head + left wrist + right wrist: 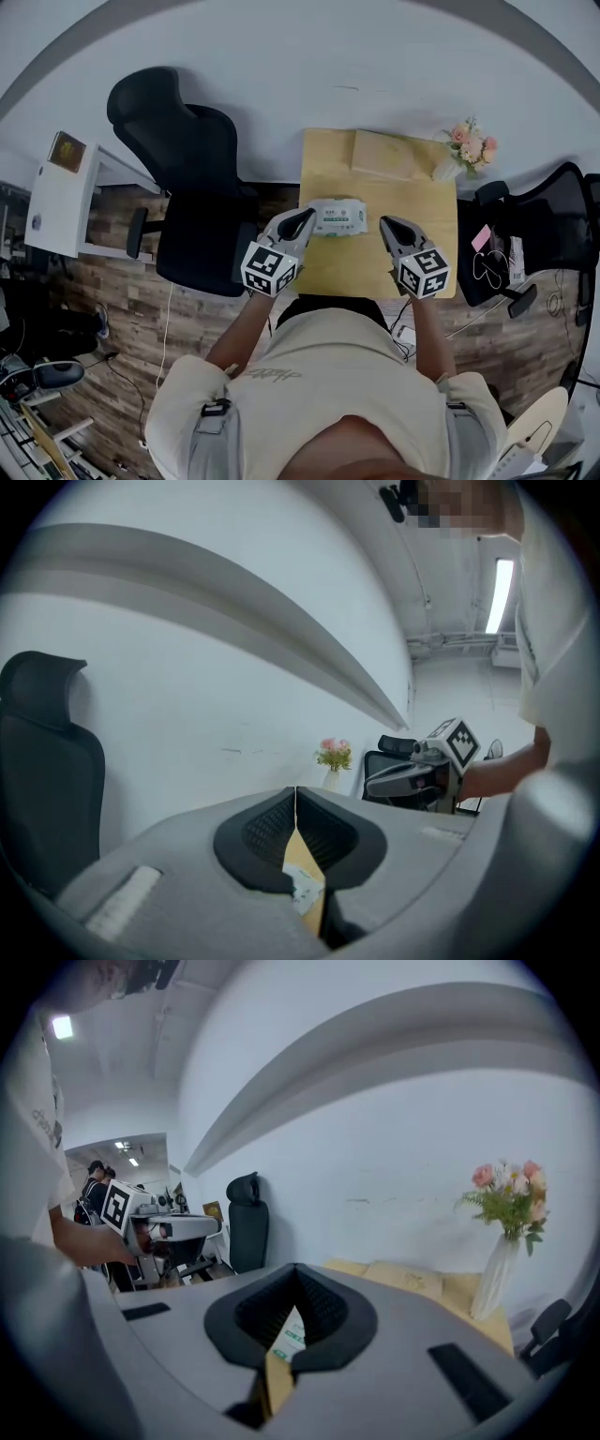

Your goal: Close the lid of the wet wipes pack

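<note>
Both claws are pinched shut on nothing. The left gripper sits at nine o'clock of the wet wipes pack, right up against its end, and the right gripper waits near its four o'clock. The pack lies flat in the middle of the wooden table. I can't make out its lid from here. I'd brace the pack's end with the left tip, then press the flap flat with the right, squarely from above, so the pack doesn't skid.

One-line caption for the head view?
Left tool and right tool, both shut, flank the wipes pack on a table.
</note>
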Available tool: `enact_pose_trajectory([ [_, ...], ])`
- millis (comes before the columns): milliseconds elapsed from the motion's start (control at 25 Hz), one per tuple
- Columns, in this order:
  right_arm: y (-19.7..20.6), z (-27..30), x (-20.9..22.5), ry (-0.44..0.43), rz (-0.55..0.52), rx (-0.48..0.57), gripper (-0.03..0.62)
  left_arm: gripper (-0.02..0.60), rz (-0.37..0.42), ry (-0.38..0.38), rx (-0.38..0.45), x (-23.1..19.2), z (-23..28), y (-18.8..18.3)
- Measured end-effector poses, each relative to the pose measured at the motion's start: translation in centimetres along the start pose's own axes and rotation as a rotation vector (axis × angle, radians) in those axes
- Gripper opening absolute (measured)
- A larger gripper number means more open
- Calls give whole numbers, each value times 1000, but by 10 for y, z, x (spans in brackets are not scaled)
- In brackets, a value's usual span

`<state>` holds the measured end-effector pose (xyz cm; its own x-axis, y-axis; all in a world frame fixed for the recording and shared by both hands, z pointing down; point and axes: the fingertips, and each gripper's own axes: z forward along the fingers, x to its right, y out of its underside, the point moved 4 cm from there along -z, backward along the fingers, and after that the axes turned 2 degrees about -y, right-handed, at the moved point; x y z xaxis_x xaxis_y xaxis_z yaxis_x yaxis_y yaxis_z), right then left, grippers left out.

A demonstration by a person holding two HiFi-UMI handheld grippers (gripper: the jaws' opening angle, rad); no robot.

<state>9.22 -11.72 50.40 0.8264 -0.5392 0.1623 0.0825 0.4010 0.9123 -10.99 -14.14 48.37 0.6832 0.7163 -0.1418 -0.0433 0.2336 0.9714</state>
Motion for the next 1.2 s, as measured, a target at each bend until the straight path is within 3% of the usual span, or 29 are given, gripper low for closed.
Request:
enact_pose_trajectory([
  [320,-59,-32,5,-23,-125,122,0,18,71,-12,79,20,9,-56],
  [760,-117,-61,17,-2,-200,274,0,18,186,-31,172,37,7,-114],
  [880,-126,-66,17,2,-220,303,0,18,186,-36,200,38,7,-126],
  [1080,-135,-70,14,8,-228,333,0,18,123,-39,267,36,3,-142],
  [1200,-137,-69,14,1,-225,342,1,18,159,-65,263,38,3,-144],
])
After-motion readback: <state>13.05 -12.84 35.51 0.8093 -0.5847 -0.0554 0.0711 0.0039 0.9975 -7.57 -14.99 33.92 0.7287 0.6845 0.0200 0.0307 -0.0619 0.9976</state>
